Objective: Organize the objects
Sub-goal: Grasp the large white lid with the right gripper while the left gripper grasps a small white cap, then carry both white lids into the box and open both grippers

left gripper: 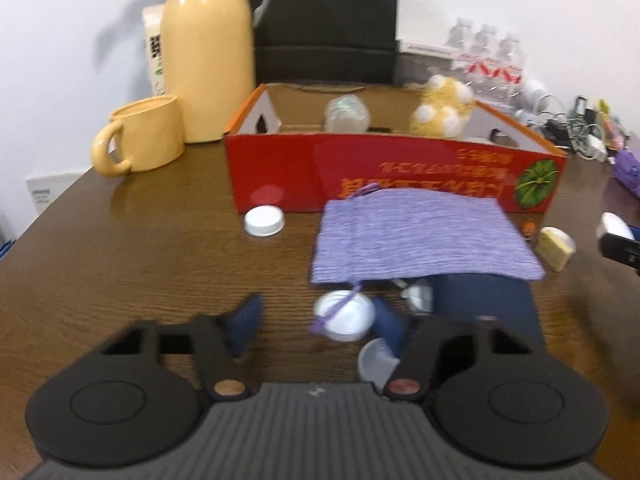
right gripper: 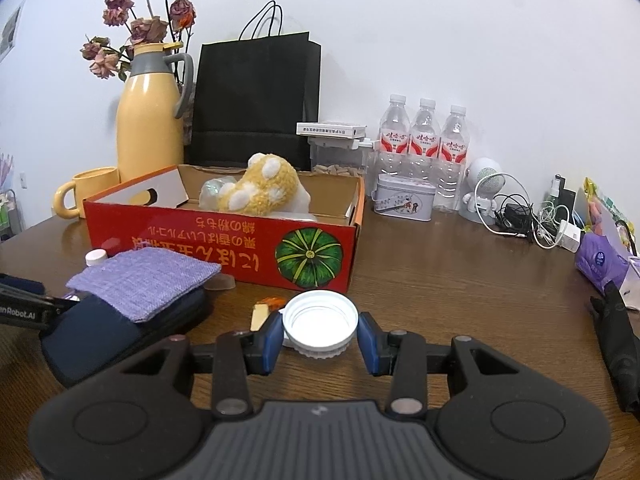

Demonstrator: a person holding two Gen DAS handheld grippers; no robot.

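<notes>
A red cardboard box (left gripper: 280, 168) (right gripper: 224, 240) stands on the table, holding a yellow plush paw (right gripper: 260, 188) (left gripper: 440, 112) and a clear crumpled object (left gripper: 346, 114). My right gripper (right gripper: 320, 334) is shut on a white jar lid (right gripper: 320, 320), open side up, in front of the box. My left gripper (left gripper: 316, 320) is open low over the table; a white lid (left gripper: 346, 316) lies between its blue fingertips (left gripper: 244, 324). A purple woven pouch (left gripper: 420, 240) (right gripper: 144, 280) lies on a dark blue case (left gripper: 488, 300) (right gripper: 112, 336). Another white cap (left gripper: 264, 220) (right gripper: 96, 257) lies by the box.
A yellow jug (left gripper: 208, 48) (right gripper: 150, 120) and yellow mug (left gripper: 140, 140) (right gripper: 86, 192) stand at the back left, a black bag (right gripper: 256, 100) behind the box. Water bottles (right gripper: 424, 144), a tin (right gripper: 404, 200), cables (right gripper: 520, 216) and a purple pack (right gripper: 600, 264) crowd the right. A cheese-like block (left gripper: 554, 250) lies nearby.
</notes>
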